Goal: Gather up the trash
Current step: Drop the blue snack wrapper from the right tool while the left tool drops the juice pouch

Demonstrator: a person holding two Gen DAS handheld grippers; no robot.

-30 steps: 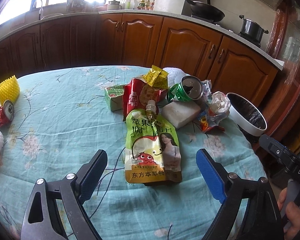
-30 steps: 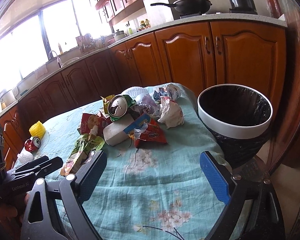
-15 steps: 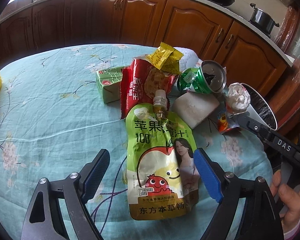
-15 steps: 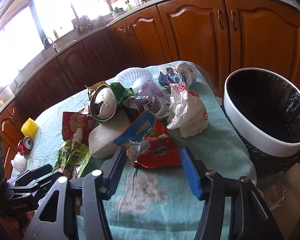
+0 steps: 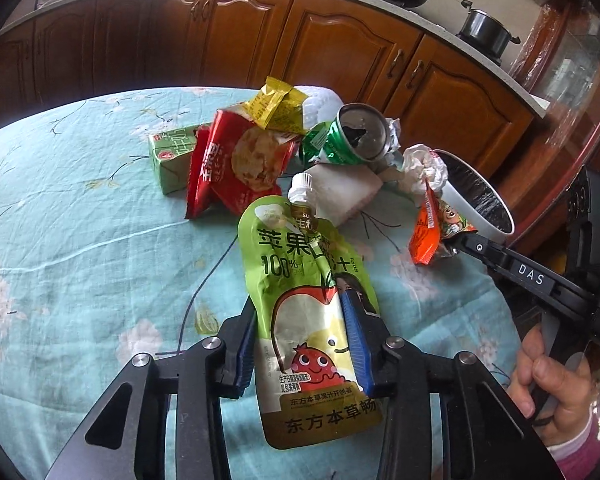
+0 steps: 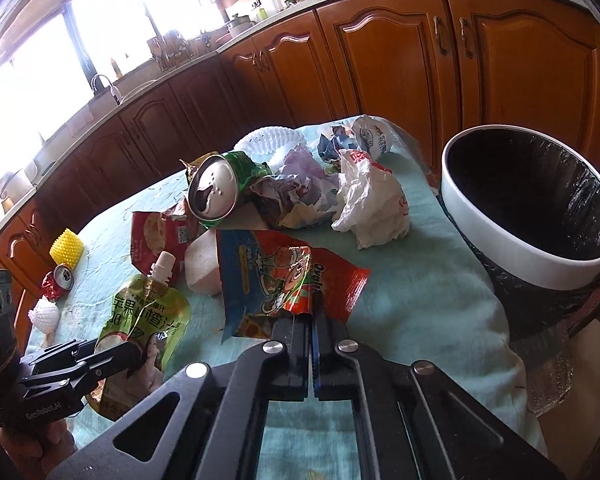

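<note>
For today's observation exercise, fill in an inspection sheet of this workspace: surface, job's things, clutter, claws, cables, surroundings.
Surface: table under a teal floral cloth.
Job's things: green juice pouch, orange snack wrapper, crushed green can, red biscuit packet, white-rimmed bin at the table edge.
Clutter: yellow foam net.
Claws: left claw closing, pouch between its pads; right claw shut on the wrapper.
Cables: nothing seen.
Surroundings: wooden cabinets.

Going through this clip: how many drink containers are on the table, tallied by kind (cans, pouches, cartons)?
Cans: 2, the green can and the red can
Pouches: 1, the juice pouch
Cartons: 1, the green carton
Total: 4
</note>
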